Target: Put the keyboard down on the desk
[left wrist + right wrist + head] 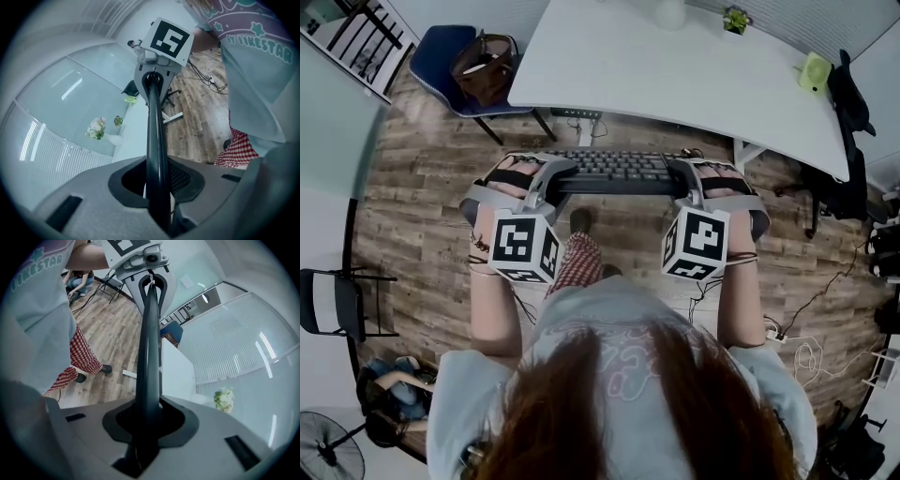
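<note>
On desk (675, 75), flowers (96, 127) in vase (114, 139)

Black keyboard (614, 172) aloft, level, short of desk (675, 84)

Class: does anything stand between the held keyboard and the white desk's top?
Nothing visible does. The keyboard, gripped at its ends by the left tool and right tool, hangs before the desk, whose near part is bare.
</note>
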Tool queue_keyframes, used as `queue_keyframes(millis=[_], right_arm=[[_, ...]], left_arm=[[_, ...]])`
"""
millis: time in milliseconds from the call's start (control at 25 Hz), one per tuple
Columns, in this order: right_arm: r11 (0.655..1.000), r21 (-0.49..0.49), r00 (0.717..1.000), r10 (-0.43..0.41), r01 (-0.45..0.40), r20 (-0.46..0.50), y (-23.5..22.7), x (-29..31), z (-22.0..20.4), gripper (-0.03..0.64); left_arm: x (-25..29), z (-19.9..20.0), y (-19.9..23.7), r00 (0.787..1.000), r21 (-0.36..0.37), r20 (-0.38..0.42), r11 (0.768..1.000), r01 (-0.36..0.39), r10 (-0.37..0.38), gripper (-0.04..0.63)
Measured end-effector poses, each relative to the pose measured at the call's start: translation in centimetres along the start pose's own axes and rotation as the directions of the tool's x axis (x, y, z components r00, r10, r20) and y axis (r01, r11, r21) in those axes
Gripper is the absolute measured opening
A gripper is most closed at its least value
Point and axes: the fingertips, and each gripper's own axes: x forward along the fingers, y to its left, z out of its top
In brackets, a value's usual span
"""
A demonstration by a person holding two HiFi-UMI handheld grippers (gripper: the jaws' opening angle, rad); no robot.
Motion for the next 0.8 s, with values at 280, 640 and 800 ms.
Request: queue_keyframes(millis=[280, 640, 800], right_arm=[[1.000, -0.002, 1.000, -0.003, 0.003, -0.012, -1.6, 2.2, 0.0, 0.083], [1.000, 0.023, 1.000, -0.014, 0.014, -0.023, -5.0, 6.9, 0.0, 0.081], [1.000, 0.022, 1.000, -0.003, 0.004, -0.024, -6.9, 9.2, 0.1, 0.081]], left_arm=[[2.0, -1.3, 1.3, 1.000, -0.001, 0.016, 1.000, -0.017, 0.017, 0.083], [6.3, -4.3, 4.7, 0.999, 0.022, 0.040, 1.000, -0.012, 0.011, 0.083], [8.2, -5.7, 6.6, 0.999, 0.030, 0.048, 1.000, -0.008, 0.007, 0.083]])
